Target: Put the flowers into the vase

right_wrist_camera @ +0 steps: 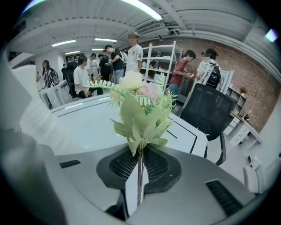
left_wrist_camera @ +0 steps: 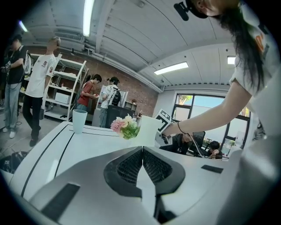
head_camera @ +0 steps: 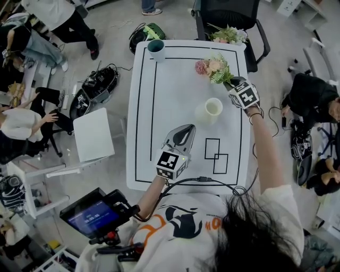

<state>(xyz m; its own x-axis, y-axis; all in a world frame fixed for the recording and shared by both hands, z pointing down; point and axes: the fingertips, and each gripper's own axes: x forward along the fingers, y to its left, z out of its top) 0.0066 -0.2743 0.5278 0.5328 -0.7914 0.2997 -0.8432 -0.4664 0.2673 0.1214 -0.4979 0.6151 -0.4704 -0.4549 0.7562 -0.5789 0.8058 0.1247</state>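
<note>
Table: We see a white table (head_camera: 175, 85) edged with black lines. We read it as a dial in the head view, with 12 o'clock at its far edge.
Chair: A black chair (head_camera: 228, 13) stands just past the table's 12 to 1 o'clock edge. A second bunch (head_camera: 229, 35) lies on its seat.
Left gripper: The left gripper (head_camera: 183, 132) is over the table at 6 o'clock and points toward 12. In its own view (left_wrist_camera: 142, 149) we see the jaws pressed together tip to tip, with nothing between them.
Right gripper: The right gripper (head_camera: 230, 83) is at 2 o'clock and points toward 11. In its own view (right_wrist_camera: 140, 151) the jaws stand narrow, clamped on the thin stalk of the flowers.
Vase: The cream vase (head_camera: 213, 109) stands upright just to 3 o'clock of the table's centre, mouth up. In the left gripper view it (left_wrist_camera: 147, 131) is straight ahead.
Flowers: The flowers (head_camera: 212, 68), pink and cream heads with green fern, are over the table's 1 o'clock part. They are at 12 o'clock from the vase, apart from it and not in it. In the right gripper view the bunch (right_wrist_camera: 140, 105) rises upright out of the jaws. In the left gripper view it (left_wrist_camera: 125, 127) shows at the vase's 9 o'clock side.
Cup: A teal cup (head_camera: 156, 49) stands upright at the 11 o'clock corner, well apart from the vase.
Squares: Two overlapping black-outlined squares (head_camera: 216, 155) are drawn at 5 o'clock, near the left gripper.
</note>
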